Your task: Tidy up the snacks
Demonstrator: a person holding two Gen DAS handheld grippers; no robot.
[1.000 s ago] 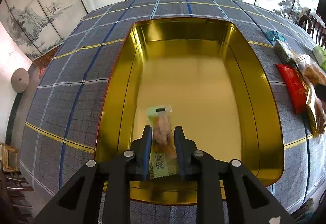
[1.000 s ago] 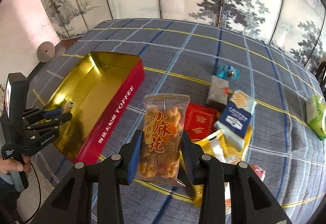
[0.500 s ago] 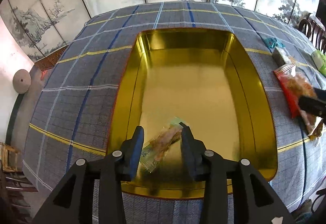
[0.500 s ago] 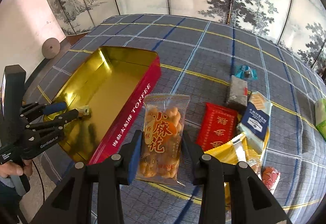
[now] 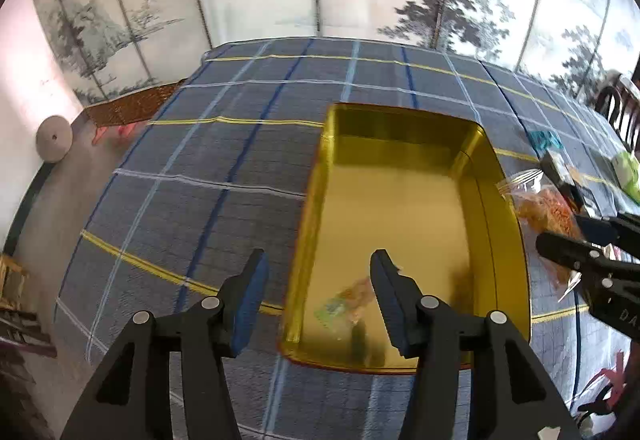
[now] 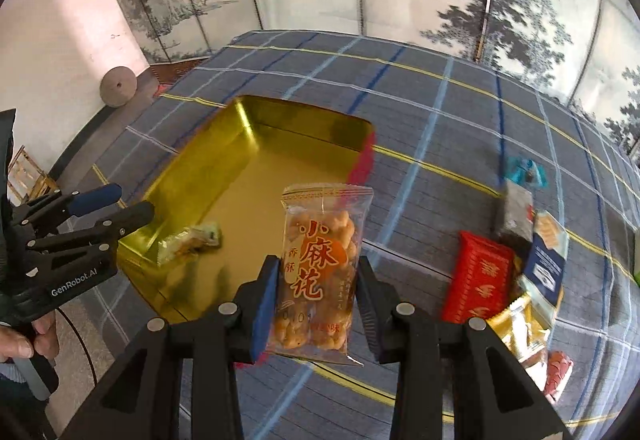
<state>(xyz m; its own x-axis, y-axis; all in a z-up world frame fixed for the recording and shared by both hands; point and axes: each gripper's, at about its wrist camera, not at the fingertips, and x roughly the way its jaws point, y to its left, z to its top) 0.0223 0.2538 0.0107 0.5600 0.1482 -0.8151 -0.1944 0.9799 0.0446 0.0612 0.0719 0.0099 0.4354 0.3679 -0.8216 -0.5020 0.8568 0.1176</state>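
Note:
A gold-lined tin point(image 5: 314, 216) with red outer walls stands on the checked tablecloth. A small green and orange snack packet point(image 5: 346, 304) lies flat in the tin's near corner point(image 6: 190, 240). My left gripper point(image 5: 318, 288) hovers above the tin's near left rim, its jaws opening, with no pad touching the packet below. My right gripper point(image 6: 316, 300) is shut on a clear bag of orange fried twists point(image 6: 320, 256) and holds it upright over the tin's point(image 6: 200, 164) right side. From the left wrist view, the right gripper point(image 5: 560, 232) and its bag point(image 5: 544, 208) show at the tin's right edge.
Several loose snacks lie right of the tin: a red packet point(image 6: 478, 280), a blue and white packet point(image 6: 546, 260), a dark packet point(image 6: 514, 212) and a teal sweet point(image 6: 524, 168). A painted folding screen stands behind the table. A hand point(image 6: 20, 340) holds the left gripper's handle.
My left gripper let go of the small packet, which dropped into the tin; its jaws widened and it rose and shifted left. My right gripper carried the orange bag leftward over the tin.

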